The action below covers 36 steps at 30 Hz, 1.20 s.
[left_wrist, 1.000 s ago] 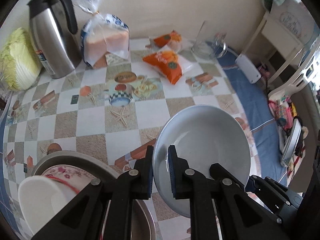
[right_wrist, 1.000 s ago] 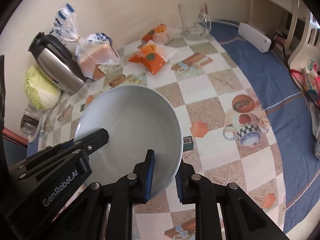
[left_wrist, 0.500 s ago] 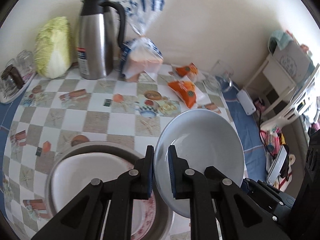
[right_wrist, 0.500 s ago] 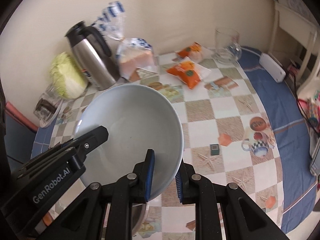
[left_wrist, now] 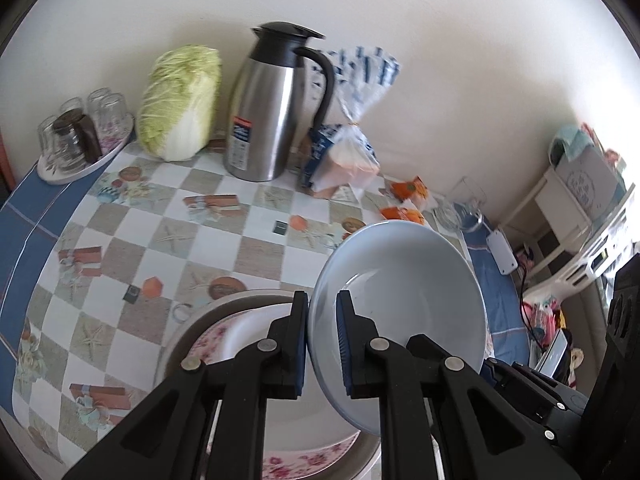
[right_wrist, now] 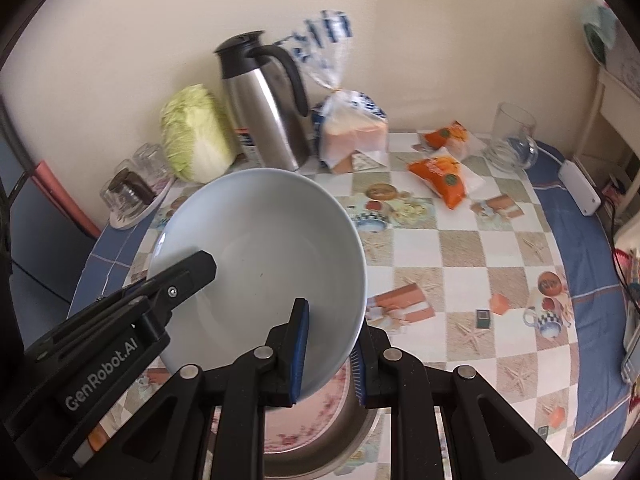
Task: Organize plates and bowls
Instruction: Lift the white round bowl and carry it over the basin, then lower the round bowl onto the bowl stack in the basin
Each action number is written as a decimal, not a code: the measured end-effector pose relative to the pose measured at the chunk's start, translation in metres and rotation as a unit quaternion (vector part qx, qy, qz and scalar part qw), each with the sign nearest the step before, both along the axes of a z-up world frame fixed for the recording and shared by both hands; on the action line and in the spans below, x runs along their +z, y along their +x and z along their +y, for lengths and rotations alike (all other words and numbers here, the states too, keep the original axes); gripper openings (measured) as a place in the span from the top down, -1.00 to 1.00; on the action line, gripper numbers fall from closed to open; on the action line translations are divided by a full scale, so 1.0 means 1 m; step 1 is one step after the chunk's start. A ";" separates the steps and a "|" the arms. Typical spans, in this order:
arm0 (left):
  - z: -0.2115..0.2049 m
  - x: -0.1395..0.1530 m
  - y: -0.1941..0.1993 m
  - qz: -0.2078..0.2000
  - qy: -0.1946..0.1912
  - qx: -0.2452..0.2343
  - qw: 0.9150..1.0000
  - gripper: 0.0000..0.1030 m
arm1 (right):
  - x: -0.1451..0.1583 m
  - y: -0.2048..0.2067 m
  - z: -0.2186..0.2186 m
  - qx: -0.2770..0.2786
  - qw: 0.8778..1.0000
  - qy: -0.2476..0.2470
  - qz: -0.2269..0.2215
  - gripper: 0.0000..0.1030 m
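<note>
Pale-blue ceramic bowl (right_wrist: 260, 264) hangs tilted, its rim clamped by both the left gripper (left_wrist: 322, 344) and right gripper (right_wrist: 328, 354), thermos (right_wrist: 264, 104) at 12 o'clock.

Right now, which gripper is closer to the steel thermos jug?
Left, likely. The left gripper clamps the pale bowl on the rim side toward the thermos jug; the right gripper clamps the rim farther away.

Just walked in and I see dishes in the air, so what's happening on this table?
A person holds two grippers, and both are clamped on one pale blue bowl: the left gripper on one edge, the right gripper on the opposite edge. The bowl is tilted above a metal basin holding a floral plate.
</note>
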<state>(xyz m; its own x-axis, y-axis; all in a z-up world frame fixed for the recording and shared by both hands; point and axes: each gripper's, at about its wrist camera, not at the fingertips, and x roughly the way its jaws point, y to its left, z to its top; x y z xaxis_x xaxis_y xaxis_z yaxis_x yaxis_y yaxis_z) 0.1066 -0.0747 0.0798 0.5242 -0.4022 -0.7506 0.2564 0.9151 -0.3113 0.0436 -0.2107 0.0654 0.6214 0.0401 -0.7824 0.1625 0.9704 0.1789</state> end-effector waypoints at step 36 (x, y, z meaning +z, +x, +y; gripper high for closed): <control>0.062 -0.026 -0.008 0.030 -0.039 0.032 0.998 0.72 | -0.015 0.009 0.058 0.052 0.997 -0.042 0.034 0.55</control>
